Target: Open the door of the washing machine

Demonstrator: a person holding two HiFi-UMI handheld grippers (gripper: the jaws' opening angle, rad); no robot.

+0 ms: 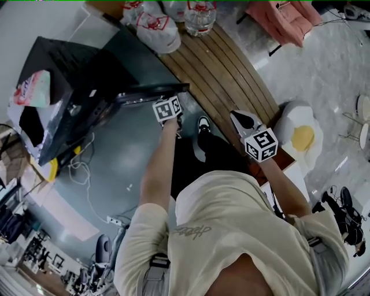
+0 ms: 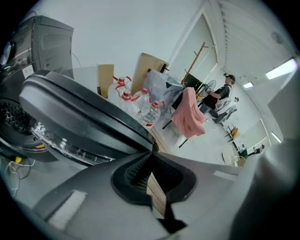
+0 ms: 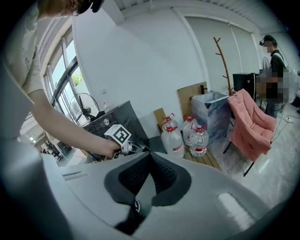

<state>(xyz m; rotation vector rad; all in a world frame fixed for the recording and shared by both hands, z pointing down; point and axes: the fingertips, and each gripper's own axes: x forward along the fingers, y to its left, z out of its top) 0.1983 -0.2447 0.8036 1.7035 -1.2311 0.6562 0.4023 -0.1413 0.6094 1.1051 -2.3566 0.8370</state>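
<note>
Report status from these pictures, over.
Left gripper shut at washing machine door, which stands open. Right gripper shut, empty. Water bottles beyond, nothing blocking.

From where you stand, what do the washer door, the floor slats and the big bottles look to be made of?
Door: dark plastic rim, smooth with a soft sheen. The clear window inside it could be glass or plastic.
Slats: wood, matte brown, with long parallel seams between the boards.
Bottles: probably plastic. One is clear and the others milky, all glossy, with red caps.
</note>
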